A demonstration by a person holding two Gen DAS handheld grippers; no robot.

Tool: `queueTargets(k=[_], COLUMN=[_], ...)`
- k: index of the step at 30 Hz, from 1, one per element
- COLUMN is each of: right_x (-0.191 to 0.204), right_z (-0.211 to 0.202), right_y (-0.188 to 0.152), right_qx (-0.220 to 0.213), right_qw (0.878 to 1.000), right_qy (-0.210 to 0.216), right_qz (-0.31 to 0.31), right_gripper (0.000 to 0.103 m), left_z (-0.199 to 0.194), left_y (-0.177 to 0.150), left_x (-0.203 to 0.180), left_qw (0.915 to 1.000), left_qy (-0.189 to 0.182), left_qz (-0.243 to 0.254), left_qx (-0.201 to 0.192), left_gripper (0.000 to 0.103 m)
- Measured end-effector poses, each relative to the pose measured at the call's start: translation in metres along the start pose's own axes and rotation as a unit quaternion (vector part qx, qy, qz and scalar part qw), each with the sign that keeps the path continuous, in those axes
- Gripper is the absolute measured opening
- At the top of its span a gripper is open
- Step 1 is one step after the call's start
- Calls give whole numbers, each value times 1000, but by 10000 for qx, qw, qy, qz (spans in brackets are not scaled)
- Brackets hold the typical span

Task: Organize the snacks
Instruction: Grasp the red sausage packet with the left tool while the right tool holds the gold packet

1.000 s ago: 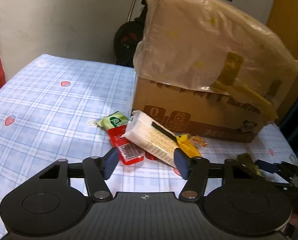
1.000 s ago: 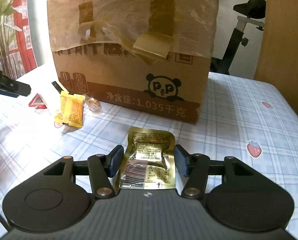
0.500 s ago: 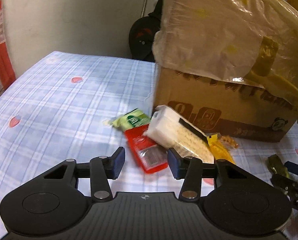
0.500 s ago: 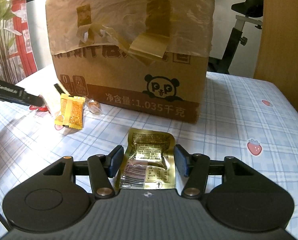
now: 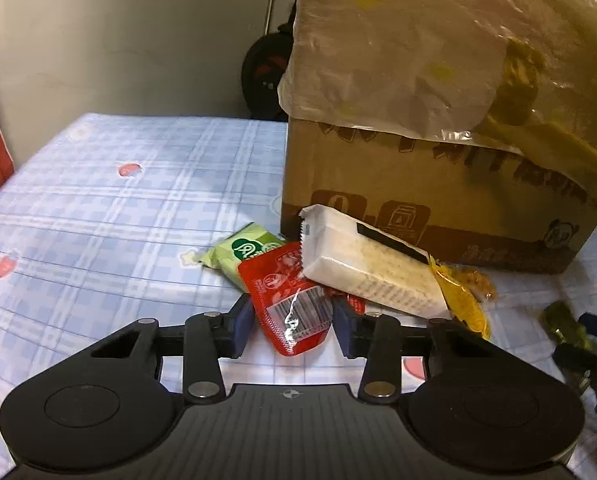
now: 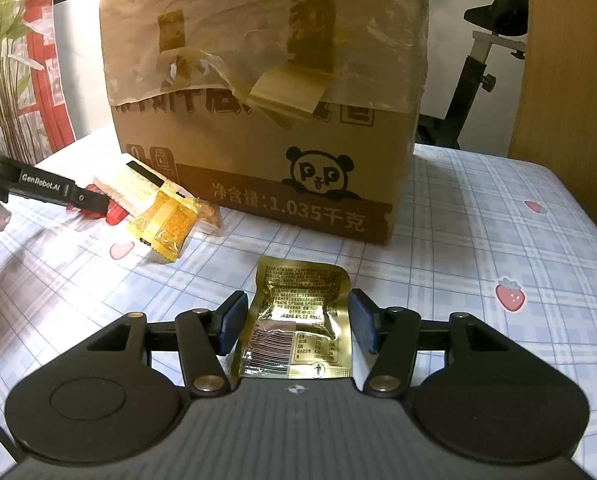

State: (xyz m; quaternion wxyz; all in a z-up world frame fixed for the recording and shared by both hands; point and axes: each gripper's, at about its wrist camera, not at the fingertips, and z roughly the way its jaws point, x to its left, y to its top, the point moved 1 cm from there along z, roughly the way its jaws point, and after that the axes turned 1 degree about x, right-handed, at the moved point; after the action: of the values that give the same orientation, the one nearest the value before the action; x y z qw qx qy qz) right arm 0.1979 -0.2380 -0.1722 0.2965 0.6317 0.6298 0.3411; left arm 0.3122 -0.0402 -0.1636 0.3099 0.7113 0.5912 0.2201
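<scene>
A red snack packet (image 5: 286, 300) lies on the checked tablecloth between the pads of my left gripper (image 5: 292, 330). Its jaws are closing, with the pads close to the packet's edges. A white cracker pack (image 5: 362, 268) leans across the red packet, with a green packet (image 5: 242, 252) and a yellow packet (image 5: 462, 300) beside them. My right gripper (image 6: 296, 326) is shut on a gold foil packet (image 6: 298, 320), its pads at both edges. The taped cardboard box (image 6: 266, 120) stands just behind all the snacks.
The tablecloth (image 5: 98, 220) stretches bare to the left of the pile. A small wrapped candy (image 6: 210, 212) lies by the box's base. An exercise bike (image 6: 478, 60) and a wooden panel (image 6: 570, 60) stand beyond the table's far right; a plant (image 6: 2, 40) is at left.
My left gripper has come forward and down around the red packet, and its jaws have narrowed. The right gripper and gold packet have kept still.
</scene>
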Motion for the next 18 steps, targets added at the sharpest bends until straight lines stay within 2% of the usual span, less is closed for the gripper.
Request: queueTargets(k=[1,4,6,18], right_x=[0,0,0,0], right_z=[0,0,0,-2], right_y=[0,0,0,-2], right_qx=[0,-2,-2,-11], right_qw=[10000,10000,10000,10000], right_qy=[-3,1,2,29], right_qz=[-3,-4,-5,-17], right_gripper=[58,58,58,58], left_z=[-2,-8,-14,-41], left_y=[-1,-5,-8,-36], left_x=[0,1,2,-2], left_qw=[10000,9999,9997,9997], left_qy=[-18,-120,-214,-259], left_qz=[15,-70,-125,34], left_qx=[-15,-4,14,37], left_gripper=[39,37,31,29])
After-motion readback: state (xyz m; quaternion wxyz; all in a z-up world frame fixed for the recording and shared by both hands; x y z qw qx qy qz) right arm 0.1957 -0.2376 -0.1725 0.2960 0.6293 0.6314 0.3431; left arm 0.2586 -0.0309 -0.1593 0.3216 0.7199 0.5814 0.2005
